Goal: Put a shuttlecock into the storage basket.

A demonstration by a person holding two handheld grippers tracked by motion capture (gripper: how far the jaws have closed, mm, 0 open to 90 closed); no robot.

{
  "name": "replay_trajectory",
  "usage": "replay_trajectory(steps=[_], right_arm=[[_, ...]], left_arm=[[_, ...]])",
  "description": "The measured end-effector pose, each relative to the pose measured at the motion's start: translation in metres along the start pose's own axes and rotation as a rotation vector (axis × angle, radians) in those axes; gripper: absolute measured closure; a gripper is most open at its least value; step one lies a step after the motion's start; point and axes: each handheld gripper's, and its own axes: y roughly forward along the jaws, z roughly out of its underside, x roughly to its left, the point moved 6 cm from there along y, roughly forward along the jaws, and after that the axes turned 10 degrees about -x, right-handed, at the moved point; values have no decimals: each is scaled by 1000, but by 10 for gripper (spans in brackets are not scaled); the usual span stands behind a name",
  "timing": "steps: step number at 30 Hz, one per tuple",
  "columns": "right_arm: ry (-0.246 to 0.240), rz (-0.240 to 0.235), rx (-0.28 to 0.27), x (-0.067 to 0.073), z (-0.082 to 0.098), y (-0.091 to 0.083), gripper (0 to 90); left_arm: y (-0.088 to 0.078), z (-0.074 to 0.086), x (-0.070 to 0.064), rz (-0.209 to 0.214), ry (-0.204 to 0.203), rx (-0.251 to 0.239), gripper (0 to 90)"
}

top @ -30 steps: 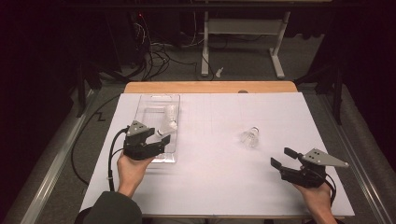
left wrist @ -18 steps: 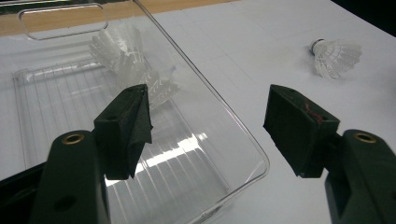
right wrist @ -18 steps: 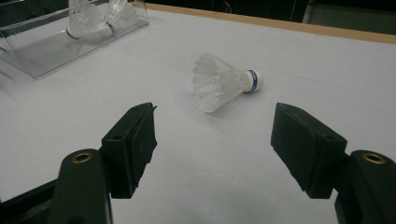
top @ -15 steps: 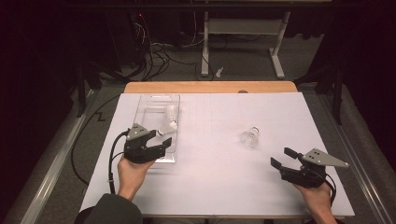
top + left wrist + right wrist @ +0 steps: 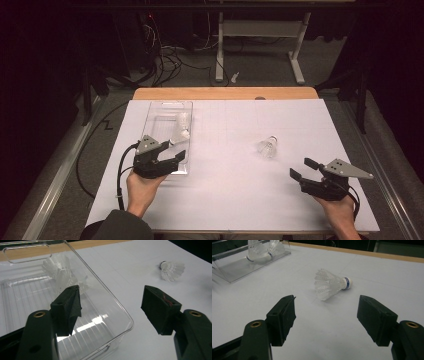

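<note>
A clear plastic box (image 5: 150,120) stands on the left of the white table and holds two white shuttlecocks (image 5: 181,125). My left gripper (image 5: 176,151) hovers open over the box's near right corner, nothing between its jaws. In the left gripper view the box (image 5: 25,295) lies under the left jaw, with the shuttlecocks (image 5: 60,270) inside it. A loose shuttlecock (image 5: 267,146) lies on its side mid-table. My right gripper (image 5: 301,167) is open and empty near the front right. In its own view that shuttlecock (image 5: 330,283) lies ahead, between the spread jaws (image 5: 327,315).
White paper (image 5: 235,190) covers the table and a wooden strip (image 5: 225,93) runs along its far edge. Beyond the table are a dark floor, cables and a desk frame (image 5: 260,50). The box (image 5: 234,270) appears at the upper left of the right gripper view.
My left gripper has drawn back slightly toward the near edge over the box's corner. The right gripper and the loose shuttlecock have not moved.
</note>
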Motion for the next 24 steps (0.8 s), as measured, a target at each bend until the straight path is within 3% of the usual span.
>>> replay_trajectory(steps=[24], right_arm=[[8, 2, 5, 0, 0, 1, 310]], left_arm=[[0, 2, -16, 41, 32, -2, 324]])
